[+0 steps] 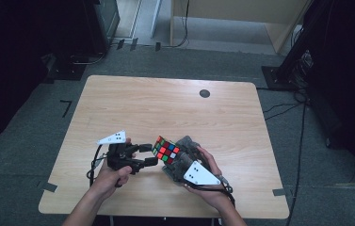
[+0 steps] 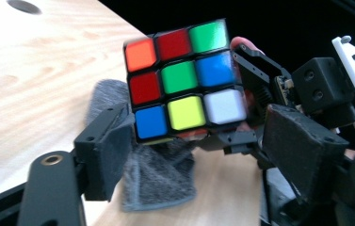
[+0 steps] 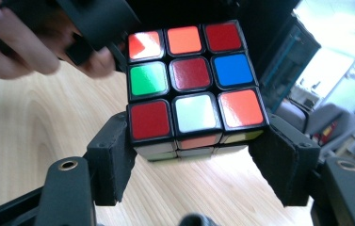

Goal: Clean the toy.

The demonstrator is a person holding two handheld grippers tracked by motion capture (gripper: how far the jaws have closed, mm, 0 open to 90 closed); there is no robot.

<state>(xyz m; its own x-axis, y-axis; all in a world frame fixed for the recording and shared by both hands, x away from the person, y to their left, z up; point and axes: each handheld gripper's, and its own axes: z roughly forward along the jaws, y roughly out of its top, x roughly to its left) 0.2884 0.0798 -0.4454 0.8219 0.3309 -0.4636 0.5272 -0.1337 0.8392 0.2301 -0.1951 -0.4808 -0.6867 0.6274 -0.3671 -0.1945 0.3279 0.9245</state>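
A scrambled puzzle cube point(image 1: 165, 149) is held up over the near middle of the wooden table point(image 1: 165, 103). My right gripper point(image 1: 176, 159) grips it from the right. In the right gripper view the two pads point(image 3: 114, 160) press on the sides of the cube's point(image 3: 191, 82) bottom layer. My left gripper point(image 1: 149, 154) faces the cube from the left with its jaws apart. In the left gripper view its left pad point(image 2: 111, 146) sits at the cube's point(image 2: 184, 87) lower corner, while the right pad stands off from it.
A grey fuzzy cloth point(image 2: 156, 179) lies on the table under the cube and the right hand point(image 1: 208, 165). A dark round hole point(image 1: 205, 93) marks the far part of the tabletop. Grey carpet surrounds the table, with dark stands at the back.
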